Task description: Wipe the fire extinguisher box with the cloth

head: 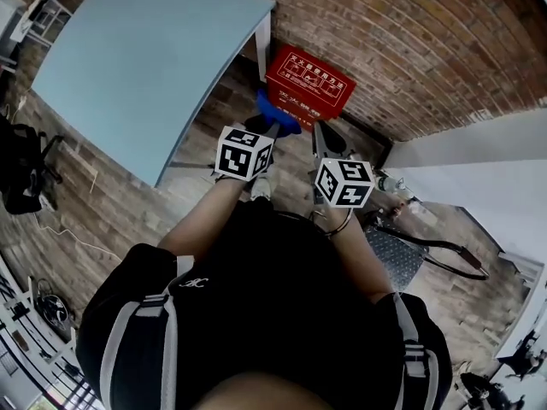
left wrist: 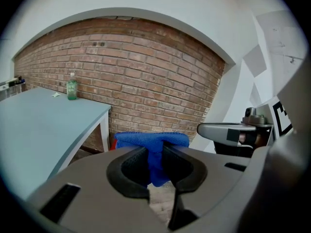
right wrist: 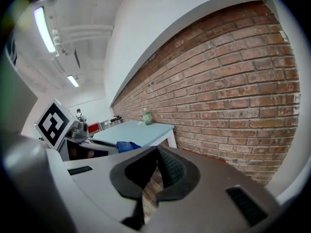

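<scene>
The red fire extinguisher box [head: 309, 87] stands on the floor against the brick wall, just right of the table leg. My left gripper [head: 272, 125] is shut on a blue cloth [head: 275, 114], which bunches out past the jaws [left wrist: 154, 154] and hangs in front of the box's near left corner. Only a sliver of the red box [left wrist: 113, 143] shows behind the cloth in the left gripper view. My right gripper [head: 323, 137] is shut with nothing in it, held beside the left one, a little short of the box. The blue cloth [right wrist: 125, 145] also shows in the right gripper view.
A pale blue table [head: 145, 58] stands left of the box, with a green bottle [left wrist: 72, 88] at its far edge by the brick wall [head: 402, 49]. A white wall [head: 479, 161] juts out at the right. A black metal stand [head: 427, 250] lies on the floor right of me.
</scene>
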